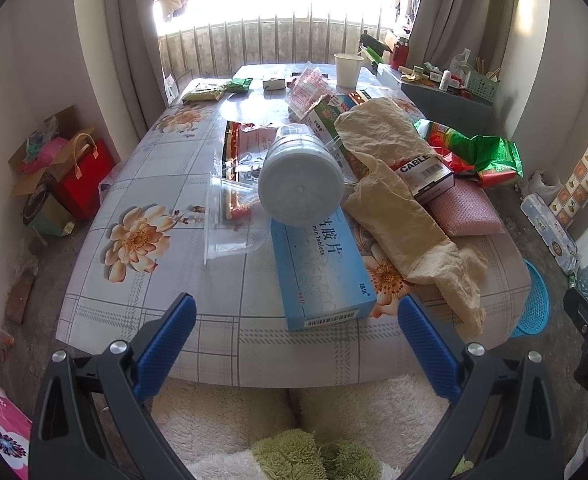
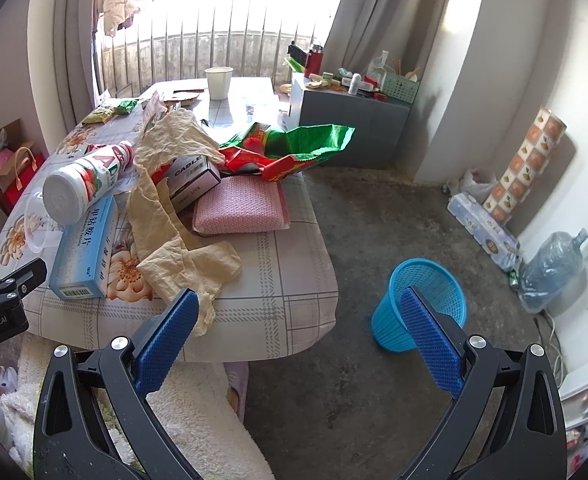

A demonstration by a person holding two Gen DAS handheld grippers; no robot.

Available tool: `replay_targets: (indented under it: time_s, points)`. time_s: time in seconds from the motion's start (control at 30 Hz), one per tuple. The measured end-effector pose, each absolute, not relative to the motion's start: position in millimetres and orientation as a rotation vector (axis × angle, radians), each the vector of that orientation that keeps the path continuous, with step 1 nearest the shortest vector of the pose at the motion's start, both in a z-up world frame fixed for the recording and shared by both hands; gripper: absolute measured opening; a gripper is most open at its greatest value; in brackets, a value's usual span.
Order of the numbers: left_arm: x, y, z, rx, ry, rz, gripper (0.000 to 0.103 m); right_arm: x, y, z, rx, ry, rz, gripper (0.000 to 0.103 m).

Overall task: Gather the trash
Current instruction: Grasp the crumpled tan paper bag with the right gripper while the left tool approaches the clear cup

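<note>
**Both grippers wide open at the near edge of a cluttered table**

Left gripper (image 1: 297, 316) hangs level at the table's near edge, blue pads spread wide, nothing between them. Right gripper (image 2: 300, 312) sits off the table's right corner, jaws just as wide and just as empty, angled out over the floor.

Straight ahead of the left gripper, and closest to it, lies one blue tablet box (image 1: 321, 270), its barcode end pointing at the fingers. One white bottle (image 1: 301, 176) lies on its side, its base resting on the far end of that box. Just left of the bottle sits one clear plastic cup (image 1: 229, 220), tipped over. One crumpled beige bag (image 1: 398, 200) sprawls to the right, its tail drooping over the table edge near the right gripper's left finger (image 2: 169, 334).

Behind the bag: one box marked CABLE (image 1: 428, 176) resting on one pink sponge pad (image 1: 470, 210), and one green-and-red foil wrapper (image 1: 478, 152) beyond them. One paper cup (image 1: 348, 69) stands upright at the far end.

On the floor, one blue mesh bin (image 2: 422, 304) stands upright, well apart from the table, partly behind the right gripper's right finger (image 2: 430, 340) in the right wrist view. The table (image 1: 133, 312) wears a floral cloth.
</note>
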State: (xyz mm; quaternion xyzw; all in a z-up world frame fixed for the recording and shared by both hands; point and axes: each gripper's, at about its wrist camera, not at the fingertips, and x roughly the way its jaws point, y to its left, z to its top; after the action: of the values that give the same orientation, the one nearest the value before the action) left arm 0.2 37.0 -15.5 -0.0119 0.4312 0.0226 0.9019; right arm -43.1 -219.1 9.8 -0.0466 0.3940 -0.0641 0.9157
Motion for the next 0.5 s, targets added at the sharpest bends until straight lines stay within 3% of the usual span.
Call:
replay_targets:
  time_s: [0.5]
  points:
    - [20.9,108.6,-0.2,-0.187,0.728,-0.097,0.099,-12.6,-183.7,31.3,0.003,0.562,0.101,0.096]
